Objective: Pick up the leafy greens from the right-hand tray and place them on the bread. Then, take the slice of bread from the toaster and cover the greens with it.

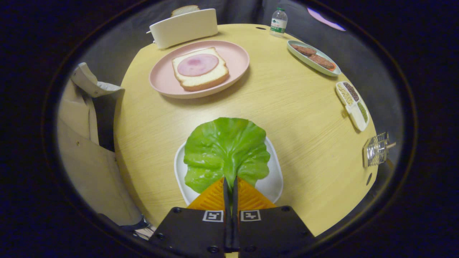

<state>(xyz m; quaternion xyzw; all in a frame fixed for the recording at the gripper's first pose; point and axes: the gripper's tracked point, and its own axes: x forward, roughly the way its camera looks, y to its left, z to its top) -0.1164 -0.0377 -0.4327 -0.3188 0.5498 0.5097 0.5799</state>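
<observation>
A handheld gripper (230, 184) has its two orange ribbed fingers (214, 196) pressed nearly flat together on the stem end of the leafy greens (226, 150), pinching the leaf where its pale midrib meets them. The leaf fans away from the fingers toward twelve o'clock, its long axis in line with them, over a small white tray (272, 179) whose rim shows on either side. Whether the leaf has left the tray cannot be told from here.

The move ahead looks to be a carry toward eleven o'clock. There, well apart across bare table, a slice of bread (186, 73) topped with a round of pink ham (198, 64) lies on a pink plate (236, 59). Just beyond the plate stands a cream toaster (184, 28) with a second slice (184, 9) poking from its slot, the cover for later.

The greens are glossy, crinkled and thin, with a scalloped edge, and probably floppy under a one-point hold. The bread looks spongy with a tan crust; the plate is smooth and shallow-rimmed. The round table (287, 104) is pale wood grain. Out toward two o'clock sit a water bottle (278, 22), a dish of brown patties (312, 57) and a divided tray of grains (353, 104).
</observation>
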